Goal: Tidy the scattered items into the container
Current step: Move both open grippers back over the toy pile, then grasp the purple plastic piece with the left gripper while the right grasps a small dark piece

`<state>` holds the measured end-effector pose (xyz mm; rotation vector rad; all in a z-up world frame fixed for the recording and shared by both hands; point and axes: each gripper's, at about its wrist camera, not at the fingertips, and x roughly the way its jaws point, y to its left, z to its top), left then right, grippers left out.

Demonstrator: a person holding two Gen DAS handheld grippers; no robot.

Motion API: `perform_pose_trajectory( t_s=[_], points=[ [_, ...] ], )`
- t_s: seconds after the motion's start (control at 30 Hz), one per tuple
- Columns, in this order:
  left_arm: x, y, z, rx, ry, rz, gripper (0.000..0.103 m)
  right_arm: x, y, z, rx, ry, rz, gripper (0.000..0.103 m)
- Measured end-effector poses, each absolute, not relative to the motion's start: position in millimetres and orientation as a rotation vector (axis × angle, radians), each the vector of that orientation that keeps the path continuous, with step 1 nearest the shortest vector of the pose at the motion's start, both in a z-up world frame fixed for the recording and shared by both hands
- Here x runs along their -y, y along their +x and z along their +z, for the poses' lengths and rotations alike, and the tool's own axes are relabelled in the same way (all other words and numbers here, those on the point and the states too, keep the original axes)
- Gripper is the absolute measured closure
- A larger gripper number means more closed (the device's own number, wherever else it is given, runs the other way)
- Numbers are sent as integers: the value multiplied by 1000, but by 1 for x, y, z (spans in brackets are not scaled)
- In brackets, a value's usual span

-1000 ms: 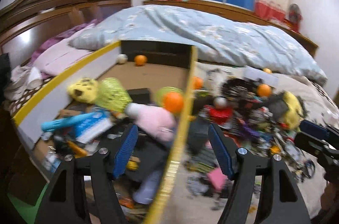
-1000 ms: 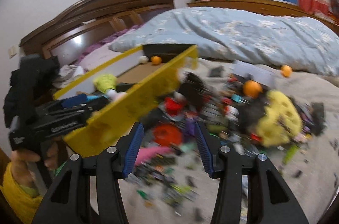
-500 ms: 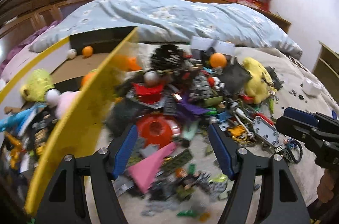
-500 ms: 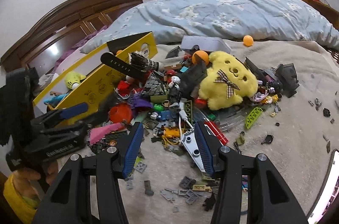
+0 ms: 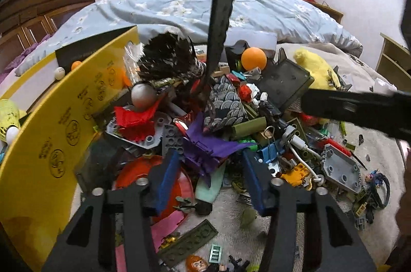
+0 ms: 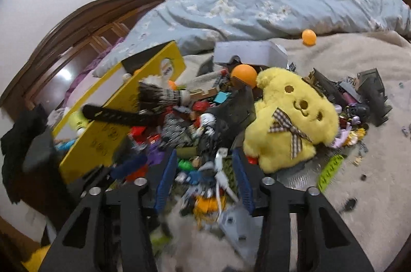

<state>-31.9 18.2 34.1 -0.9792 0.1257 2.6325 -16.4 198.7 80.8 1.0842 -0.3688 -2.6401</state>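
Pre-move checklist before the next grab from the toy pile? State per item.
1. Left gripper open, holding nothing: ok.
2. Right gripper open, holding nothing: ok.
3. Yellow box near the pile, open side reachable: ok.
4. One clear target between the left fingers: not ok; purple paper overlaps bricks and clutter.
5. Right view sharp enough to aim: not ok; the foreground is motion-blurred.
6. Yellow plush lying free on top, easy to grab: ok.
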Motion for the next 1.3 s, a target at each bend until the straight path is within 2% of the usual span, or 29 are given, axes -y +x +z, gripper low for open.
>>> perform_pose_trajectory(
  t_s=[0.27,0.3,0.33,0.37,0.5,0.63,1.0,1.3],
  points=[
    [-10,-46,32,-17,-987,2591,55,-203,-55,69,468,1095,-2703,65],
    [-9,-46,33,-6,-986,2587,57,-204,-58,68,488,1093,-2706,69],
    [-8,-47,33,5,-981,2583,62,-205,-60,68,494,1095,-2718,77],
    [-7,-47,33,5,-983,2596,77,-206,-62,68,500,1099,-2718,83],
    [0,-43,35,33,-986,2589,93,-211,-54,72,544,1055,-2685,95],
    [3,-26,41,10,-945,2598,93,-211,-35,80,521,1024,-2664,98],
    [11,22,55,57,-932,2570,93,-218,39,95,448,975,-2570,98],
    [17,38,72,43,-900,2620,93,-212,55,97,391,954,-2568,98]
  ],
)
